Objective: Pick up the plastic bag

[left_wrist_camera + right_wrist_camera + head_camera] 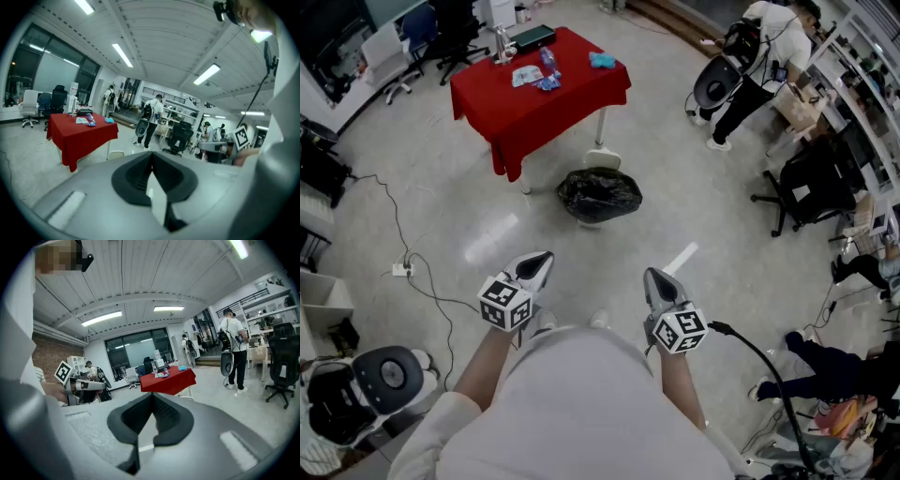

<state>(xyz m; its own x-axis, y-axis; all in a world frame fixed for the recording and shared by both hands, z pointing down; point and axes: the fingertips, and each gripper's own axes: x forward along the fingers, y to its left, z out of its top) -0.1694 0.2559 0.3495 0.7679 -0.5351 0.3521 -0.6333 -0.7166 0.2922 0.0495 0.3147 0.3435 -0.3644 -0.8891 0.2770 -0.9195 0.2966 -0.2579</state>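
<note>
A full black plastic bag (599, 195) sits on the floor in front of the red-clothed table (540, 98), seen in the head view. My left gripper (541, 262) and right gripper (655, 278) are held side by side near my body, well short of the bag, both shut with nothing between the jaws. In the left gripper view the shut jaws (151, 165) point past the red table (79, 136). The right gripper view shows its shut jaws (152, 405) aimed toward the red table (169, 380). The bag is hidden in both gripper views.
Small items lie on the red table. A cable and power strip (400, 270) run along the floor at left. Office chairs (806, 183) and a standing person (759, 56) are at the right; another person sits low at the right edge (834, 361).
</note>
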